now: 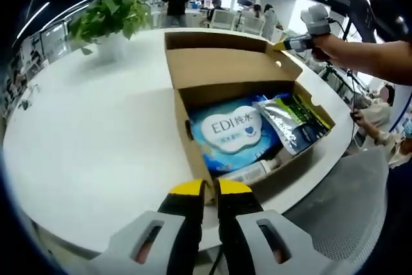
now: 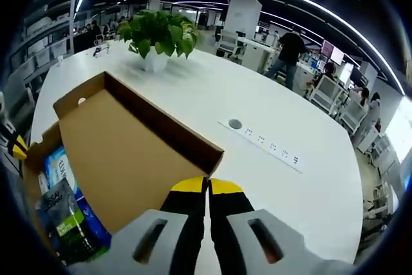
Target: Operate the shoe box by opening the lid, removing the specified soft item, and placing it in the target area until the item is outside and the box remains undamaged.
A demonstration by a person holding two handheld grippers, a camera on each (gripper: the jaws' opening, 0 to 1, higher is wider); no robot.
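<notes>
While my left tongs (image 1: 211,189) pinched the front wall of the cardboard shoe box (image 1: 193,109) on the white desk (image 1: 90,133), its lid (image 2: 122,152) lay open, a blue wet-wipes pack (image 1: 230,133) inside; my right tongs (image 2: 207,188) gripped the lid's corner.

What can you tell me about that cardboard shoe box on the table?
The shoe box is plain brown cardboard and sits on the white table, its hinged lid folded fully back. Inside lie a blue-and-white soft pack, a dark pouch and a white tube. The left gripper is shut on its near wall, the right gripper on the lid's edge.
</notes>
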